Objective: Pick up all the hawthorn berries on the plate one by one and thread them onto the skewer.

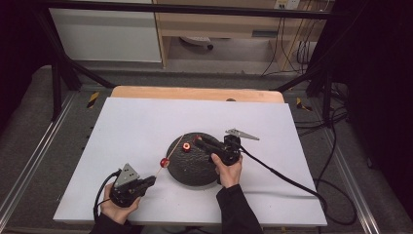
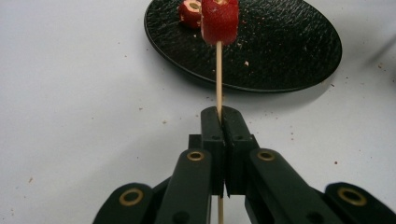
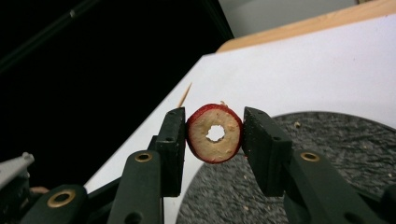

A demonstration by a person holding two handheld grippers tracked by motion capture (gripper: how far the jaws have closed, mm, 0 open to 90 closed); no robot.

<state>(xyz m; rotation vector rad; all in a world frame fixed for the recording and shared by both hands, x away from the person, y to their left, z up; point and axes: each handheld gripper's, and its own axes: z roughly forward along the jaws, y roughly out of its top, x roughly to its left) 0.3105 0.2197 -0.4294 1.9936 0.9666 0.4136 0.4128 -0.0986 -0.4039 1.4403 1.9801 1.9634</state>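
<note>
My left gripper [image 1: 151,180] [image 2: 219,115] sits low at the front left, shut on the lower end of a thin wooden skewer [image 1: 171,155] [image 2: 218,74]. The skewer slants up over the black plate [image 1: 195,170] [image 2: 285,51]. A red fruit piece [image 1: 164,162] [image 2: 219,21] is threaded on it. Another red piece [image 1: 186,146] [image 2: 188,11] lies on the plate beside the skewer. My right gripper [image 1: 198,140] [image 3: 214,130] hovers over the plate's far side, shut on a red-skinned ring slice [image 3: 205,140] with a hole in its middle. The skewer tip [image 3: 185,95] shows just beyond it.
The plate [image 3: 336,149] stands on a white board [image 1: 136,122] over a wooden table [image 1: 195,92]. Crumbs speckle the board near the plate. A black cable [image 1: 287,178] trails from the right gripper to the right edge. A metal frame surrounds the table.
</note>
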